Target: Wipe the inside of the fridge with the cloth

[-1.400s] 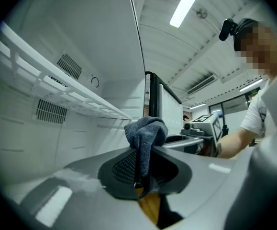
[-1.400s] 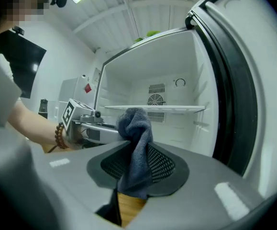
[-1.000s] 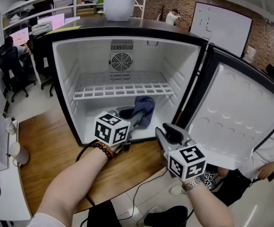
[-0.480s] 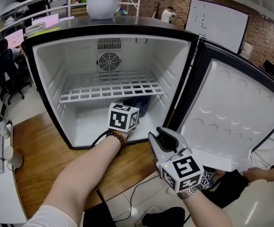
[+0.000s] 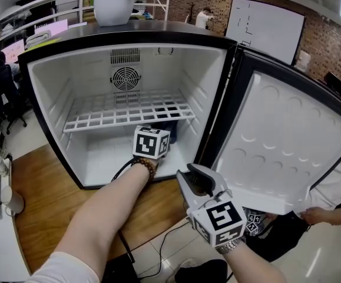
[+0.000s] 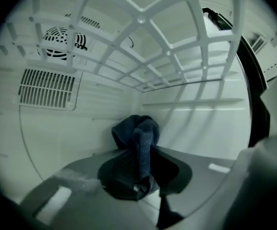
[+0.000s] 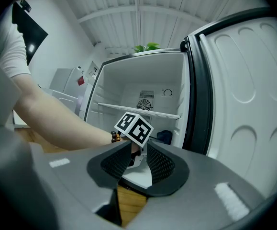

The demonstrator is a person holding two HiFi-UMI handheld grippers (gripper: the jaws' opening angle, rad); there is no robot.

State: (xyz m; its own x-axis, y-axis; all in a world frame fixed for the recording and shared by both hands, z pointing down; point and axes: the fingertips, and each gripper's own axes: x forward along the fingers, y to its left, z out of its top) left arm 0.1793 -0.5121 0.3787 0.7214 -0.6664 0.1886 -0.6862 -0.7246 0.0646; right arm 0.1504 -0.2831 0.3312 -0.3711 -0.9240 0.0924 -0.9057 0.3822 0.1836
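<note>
Pinching cloth (image 6: 128, 131), left gripper (image 6: 143, 152); head view hides grip.

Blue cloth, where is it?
Left gripper view: the dark blue cloth is pinched in the left gripper, under the white wire shelf inside the fridge.

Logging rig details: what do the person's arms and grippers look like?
Both grey, black-padded: left gripper and right gripper each carry a white cube with black square markers. Brown bead bracelet left, metal watch right, white short sleeve, black cable.
</note>
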